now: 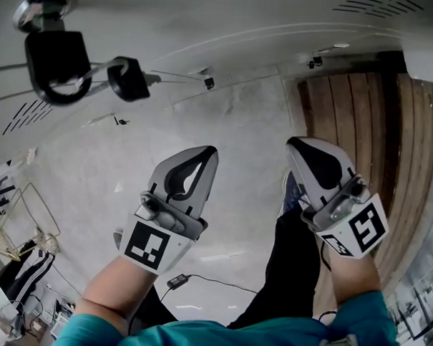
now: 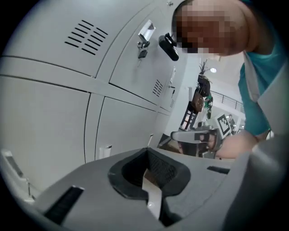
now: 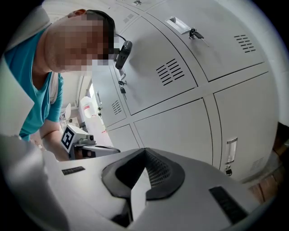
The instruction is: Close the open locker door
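the grey floor (image 1: 235, 227) is smooth and faintly speckled. a small black power adapter (image 1: 177, 280) lies on it, its thin cable (image 1: 219, 281) trailing right. brown wooden planks (image 1: 355, 117) cover the right side.

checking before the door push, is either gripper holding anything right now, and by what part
Nothing is held. The left gripper and the right gripper both have their jaws shut together with nothing between them.

L gripper (image 2: 147, 151), jaws together, facing grey lockers (image 2: 49, 117); key (image 2: 142, 53) dangling up top.
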